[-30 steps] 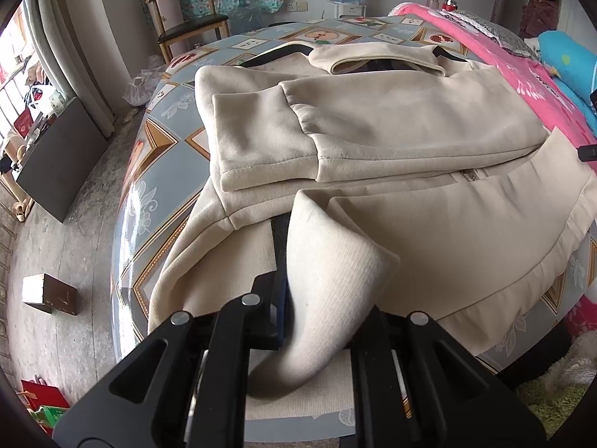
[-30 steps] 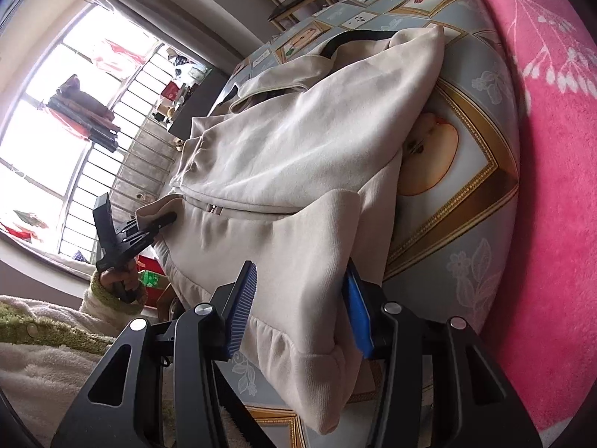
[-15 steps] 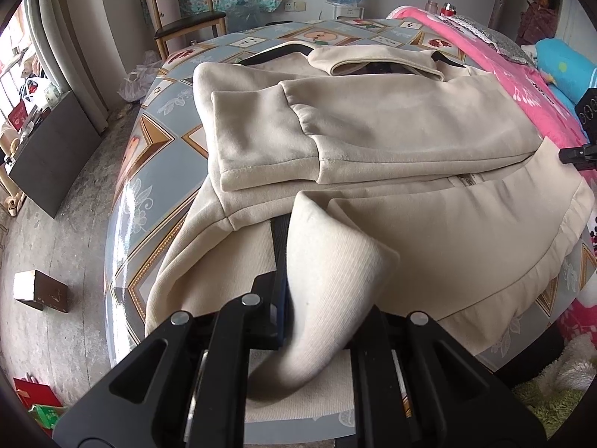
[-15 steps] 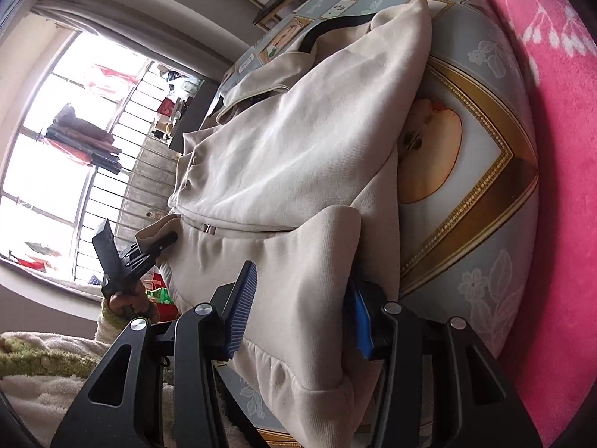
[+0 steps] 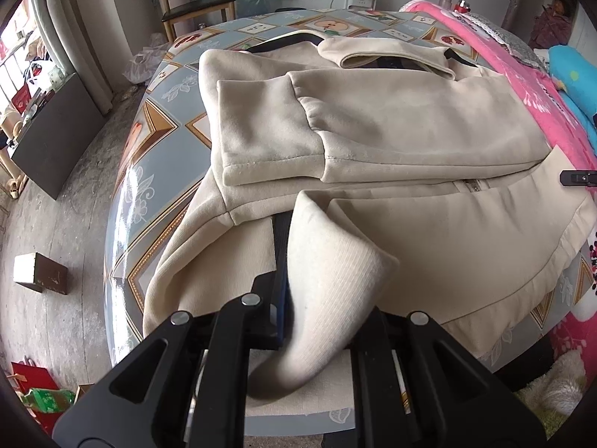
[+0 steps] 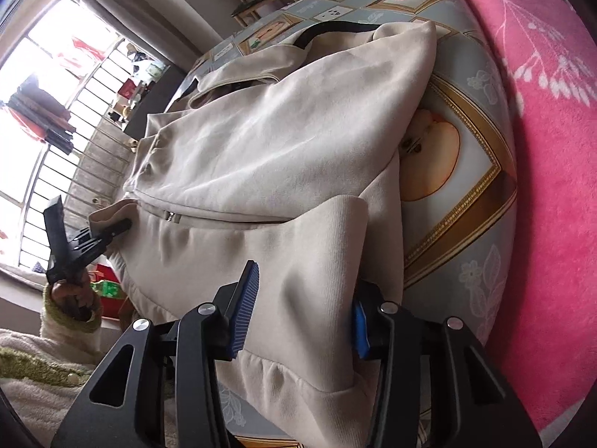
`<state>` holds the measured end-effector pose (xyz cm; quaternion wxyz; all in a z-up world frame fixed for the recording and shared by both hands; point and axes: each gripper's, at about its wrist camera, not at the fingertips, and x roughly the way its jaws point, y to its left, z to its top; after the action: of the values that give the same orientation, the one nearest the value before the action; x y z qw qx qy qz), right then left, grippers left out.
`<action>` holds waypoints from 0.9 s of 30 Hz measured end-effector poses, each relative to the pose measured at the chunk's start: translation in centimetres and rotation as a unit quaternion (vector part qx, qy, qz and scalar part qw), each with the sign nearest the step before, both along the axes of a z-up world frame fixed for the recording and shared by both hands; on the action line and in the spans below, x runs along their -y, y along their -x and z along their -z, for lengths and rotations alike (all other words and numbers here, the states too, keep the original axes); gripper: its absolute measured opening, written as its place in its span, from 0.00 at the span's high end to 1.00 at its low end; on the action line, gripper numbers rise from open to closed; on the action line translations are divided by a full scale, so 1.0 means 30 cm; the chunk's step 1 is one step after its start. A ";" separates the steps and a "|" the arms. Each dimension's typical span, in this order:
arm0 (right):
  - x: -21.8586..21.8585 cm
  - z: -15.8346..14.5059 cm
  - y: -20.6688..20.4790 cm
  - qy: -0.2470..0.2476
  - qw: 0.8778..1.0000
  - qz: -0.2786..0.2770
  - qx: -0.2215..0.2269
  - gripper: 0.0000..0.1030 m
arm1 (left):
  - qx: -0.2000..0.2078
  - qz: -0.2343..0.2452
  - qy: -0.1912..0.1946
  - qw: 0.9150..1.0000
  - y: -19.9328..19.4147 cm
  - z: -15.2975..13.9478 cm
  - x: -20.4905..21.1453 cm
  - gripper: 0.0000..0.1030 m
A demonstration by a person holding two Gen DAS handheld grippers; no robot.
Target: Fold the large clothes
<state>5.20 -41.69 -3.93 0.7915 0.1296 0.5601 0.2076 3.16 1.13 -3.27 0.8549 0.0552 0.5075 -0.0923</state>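
Cream jacket [image 5: 391, 142] spread flat on a patterned table [image 5: 156, 142], collar at 12 o'clock, hem toward the near edge, sleeves folded across the chest. Left corner of the hem pinched tight in the left gripper [image 5: 321, 321], jaws all but closed, ribbed band bunched up and draped over the right finger, hiding the pad beneath. From the right wrist, right corner of the hem stood up between the jaws of the right gripper [image 6: 302, 306], about half open and just narrowed a little in the last half second. Right blue pad mostly buried under cloth; left blue pad [image 6: 246, 306] bare at the fabric's edge, real pressure impossible to confirm. At 9 o'clock in that view, left gripper again, gripped by a hand [image 6: 71, 291] in a green-cuffed sleeve, face out of frame. Far shoulder of the jacket touching the pink blanket [image 6: 541, 149] at 3 o'clock. Black strap [image 6: 335, 30] poking out behind the collar, the rest buried under cloth. Zip pull [image 5: 474, 186] just visible below the folded sleeve. Chair [image 5: 197, 3] at 11 o'clock, top cut off by the lens rim. Window bars washed out by daylight.
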 end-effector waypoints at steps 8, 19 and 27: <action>-0.076 -0.033 0.031 0.109 0.994 0.012 0.020 0.67 | -0.010 -0.004 -0.004 1.000 -0.013 -0.001 0.007 0.90; -0.142 -0.029 0.049 0.205 0.978 0.021 0.037 0.76 | -0.010 -0.001 -0.004 1.000 -0.014 0.000 0.006 0.90; -0.191 -0.032 0.057 0.256 0.965 0.016 0.054 0.76 | -0.009 0.000 -0.006 1.000 -0.015 0.001 0.008 0.89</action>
<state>3.49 -35.96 -2.98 0.8306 -0.0801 0.5487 0.0507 3.60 0.89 -3.31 0.8499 0.0591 0.5159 -0.0898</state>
